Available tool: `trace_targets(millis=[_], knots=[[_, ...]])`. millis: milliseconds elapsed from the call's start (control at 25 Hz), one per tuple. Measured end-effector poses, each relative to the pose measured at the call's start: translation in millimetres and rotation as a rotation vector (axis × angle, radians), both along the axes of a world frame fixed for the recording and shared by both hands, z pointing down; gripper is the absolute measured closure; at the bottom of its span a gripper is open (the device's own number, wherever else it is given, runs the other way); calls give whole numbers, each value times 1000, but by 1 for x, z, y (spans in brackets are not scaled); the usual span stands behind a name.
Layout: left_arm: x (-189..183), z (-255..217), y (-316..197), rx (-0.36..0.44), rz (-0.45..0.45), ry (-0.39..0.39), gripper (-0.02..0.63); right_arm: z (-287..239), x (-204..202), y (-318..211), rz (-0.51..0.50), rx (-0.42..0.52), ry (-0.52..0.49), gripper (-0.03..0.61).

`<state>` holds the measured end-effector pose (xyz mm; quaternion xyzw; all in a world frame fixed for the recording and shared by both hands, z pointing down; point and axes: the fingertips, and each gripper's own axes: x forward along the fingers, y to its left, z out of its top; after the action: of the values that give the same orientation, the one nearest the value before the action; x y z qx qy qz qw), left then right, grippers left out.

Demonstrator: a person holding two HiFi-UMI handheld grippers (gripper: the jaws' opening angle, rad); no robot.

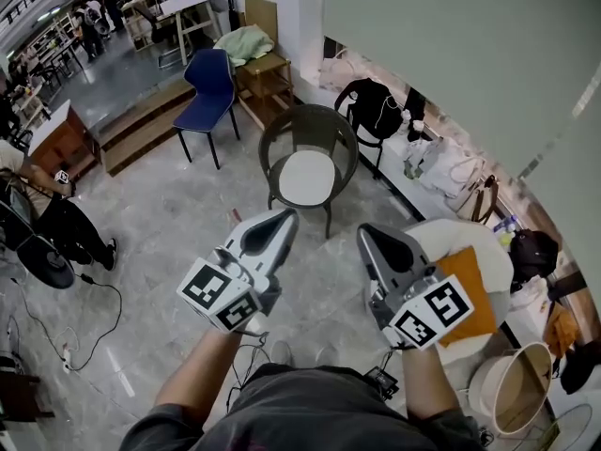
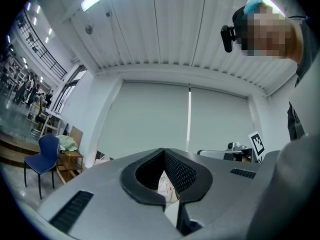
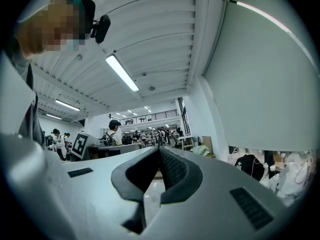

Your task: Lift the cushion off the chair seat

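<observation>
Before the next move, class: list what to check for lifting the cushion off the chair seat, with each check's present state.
1. White cushion lies on the dark chair's seat: ok.
2. Nothing rests on that cushion: ok.
3. Left gripper empty: ok, fingers together on nothing.
4. Right gripper empty: ok, likewise.
5. Fingers opened for a grasp: not ok, both shut.
6. Which cushion is meant: cannot tell; an orange cushion lies on a white chair too.

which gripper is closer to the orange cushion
Right. The right gripper overlaps the left edge of the orange cushion in the head view; the left gripper is well to its left.
</observation>
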<state>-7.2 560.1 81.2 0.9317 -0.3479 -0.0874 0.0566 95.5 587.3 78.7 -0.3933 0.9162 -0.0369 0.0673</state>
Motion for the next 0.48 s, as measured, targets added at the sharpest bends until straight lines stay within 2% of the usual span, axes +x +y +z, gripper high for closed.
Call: trace_targets(millis=[480], knots=[[19,21,-12,-12,-65,-33,604,13,31,-12,-27,-14,-1,571]])
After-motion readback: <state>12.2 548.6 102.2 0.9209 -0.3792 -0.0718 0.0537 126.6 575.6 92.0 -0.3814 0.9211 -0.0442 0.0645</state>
